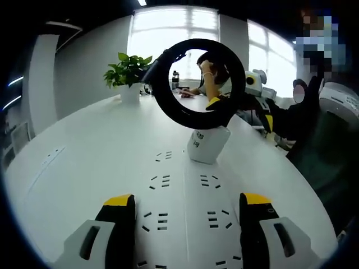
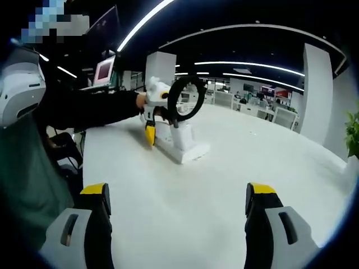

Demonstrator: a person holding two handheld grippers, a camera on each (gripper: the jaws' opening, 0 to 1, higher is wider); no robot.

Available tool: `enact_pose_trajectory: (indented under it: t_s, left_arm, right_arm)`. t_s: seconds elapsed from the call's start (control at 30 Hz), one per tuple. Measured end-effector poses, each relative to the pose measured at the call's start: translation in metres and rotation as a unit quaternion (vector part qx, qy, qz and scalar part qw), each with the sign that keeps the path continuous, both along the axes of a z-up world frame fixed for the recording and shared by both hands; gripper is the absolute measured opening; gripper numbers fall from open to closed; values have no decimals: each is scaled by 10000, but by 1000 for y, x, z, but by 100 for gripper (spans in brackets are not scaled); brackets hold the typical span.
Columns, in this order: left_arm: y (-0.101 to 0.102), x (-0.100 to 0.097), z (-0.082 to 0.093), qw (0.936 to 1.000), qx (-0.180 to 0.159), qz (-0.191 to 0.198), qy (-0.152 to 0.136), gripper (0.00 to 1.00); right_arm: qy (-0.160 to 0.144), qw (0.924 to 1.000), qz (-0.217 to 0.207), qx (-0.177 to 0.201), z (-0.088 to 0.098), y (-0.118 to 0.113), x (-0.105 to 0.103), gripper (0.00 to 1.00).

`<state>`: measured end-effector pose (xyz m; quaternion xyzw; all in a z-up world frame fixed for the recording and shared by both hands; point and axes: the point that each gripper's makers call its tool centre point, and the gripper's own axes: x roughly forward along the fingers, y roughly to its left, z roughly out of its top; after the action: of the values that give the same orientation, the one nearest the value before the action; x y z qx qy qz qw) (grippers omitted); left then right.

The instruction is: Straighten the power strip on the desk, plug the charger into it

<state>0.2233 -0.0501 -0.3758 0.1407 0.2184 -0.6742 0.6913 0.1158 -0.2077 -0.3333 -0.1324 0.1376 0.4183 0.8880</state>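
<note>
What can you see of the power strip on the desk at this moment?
The power strip is a long white bar of what looks like plastic, lying flat on the white desk with rows of dark socket slots along its top. In the left gripper view it runs away between the open jaws. A white charger stands on its far part, a coiled black cable looping above. In the right gripper view the left gripper reaches down at the strip.

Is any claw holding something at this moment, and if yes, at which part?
Nothing is held. The left claw stands open above the power strip; the right claw is open over the bare desk.
</note>
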Motion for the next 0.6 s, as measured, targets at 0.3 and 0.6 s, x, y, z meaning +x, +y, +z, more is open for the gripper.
enact_pose_trajectory:
  t_s: [0.3, 0.6]
  left_arm:
    - [-3, -1, -10, 9996, 212, -30, -172, 93]
    - [-4, 2, -6, 9998, 49, 97, -171, 99]
  right_arm:
    - [27, 10000, 15, -4, -3, 0, 0, 100]
    - [29, 10000, -7, -16, -3, -2, -1, 99]
